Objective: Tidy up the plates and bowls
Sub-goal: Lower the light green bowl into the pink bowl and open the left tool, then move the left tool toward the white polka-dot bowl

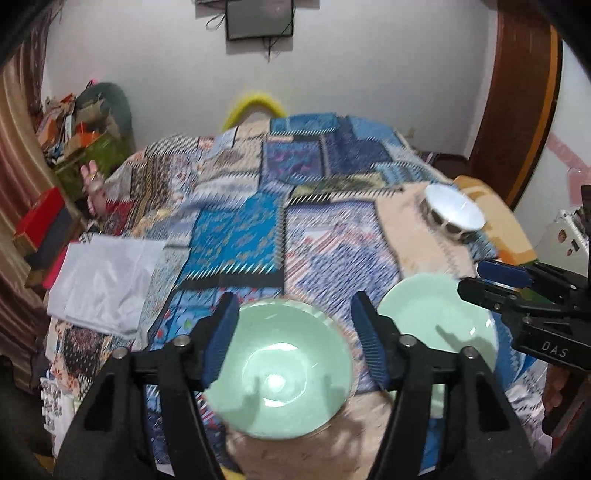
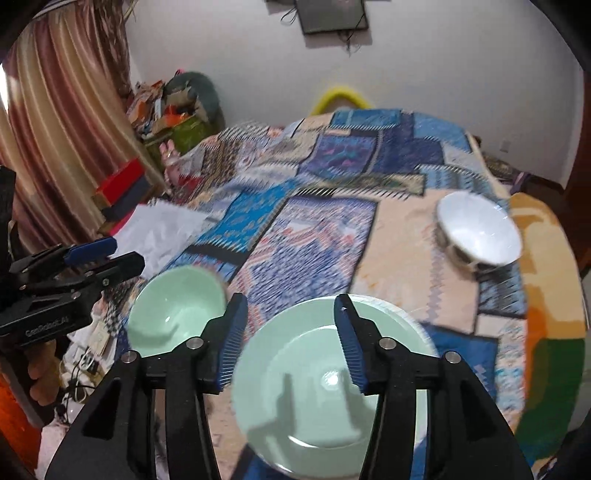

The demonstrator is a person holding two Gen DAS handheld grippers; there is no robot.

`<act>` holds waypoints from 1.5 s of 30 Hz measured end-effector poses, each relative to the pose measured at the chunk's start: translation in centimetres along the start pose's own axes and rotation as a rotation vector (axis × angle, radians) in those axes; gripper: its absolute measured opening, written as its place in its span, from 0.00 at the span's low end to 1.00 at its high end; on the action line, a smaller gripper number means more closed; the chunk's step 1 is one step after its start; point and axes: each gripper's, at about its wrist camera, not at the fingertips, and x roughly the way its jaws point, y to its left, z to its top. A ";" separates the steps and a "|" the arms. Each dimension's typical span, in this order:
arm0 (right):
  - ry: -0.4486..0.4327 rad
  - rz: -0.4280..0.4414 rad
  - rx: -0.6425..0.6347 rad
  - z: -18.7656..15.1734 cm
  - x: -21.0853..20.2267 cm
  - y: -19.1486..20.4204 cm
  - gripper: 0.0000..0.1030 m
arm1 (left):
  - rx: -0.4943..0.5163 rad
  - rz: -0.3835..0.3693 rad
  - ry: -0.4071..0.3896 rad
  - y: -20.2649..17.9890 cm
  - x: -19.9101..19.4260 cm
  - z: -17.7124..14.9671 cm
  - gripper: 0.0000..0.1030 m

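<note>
left claw (image 1: 291,332): wide, above green bowl (image 1: 280,373)
right claw (image 2: 290,332): wide, over green plate (image 2: 332,384)
white bowl (image 2: 480,232): far ahead-right
progress: nothing stacked yet, prob. just starting

Blue patchwork quilt (image 1: 236,229) over bed; white plastic sheet (image 1: 107,273) on its left edge. Dark wall screen (image 1: 260,16) w/ cables, striped brown curtain (image 2: 66,122) left.

A bed under a blue patchwork quilt (image 1: 280,206) fills the room. Behind it stand a white wall (image 1: 369,66) with a dark wall-mounted screen (image 1: 260,18), striped brown curtains (image 2: 62,110), a cluttered corner pile (image 2: 173,110), and a wooden door frame (image 1: 517,103).
</note>
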 end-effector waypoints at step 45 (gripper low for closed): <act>0.012 -0.205 0.349 1.4 6.0 -24.8 0.25 | 0.058 -0.241 0.256 -19.8 26.5 11.7 0.50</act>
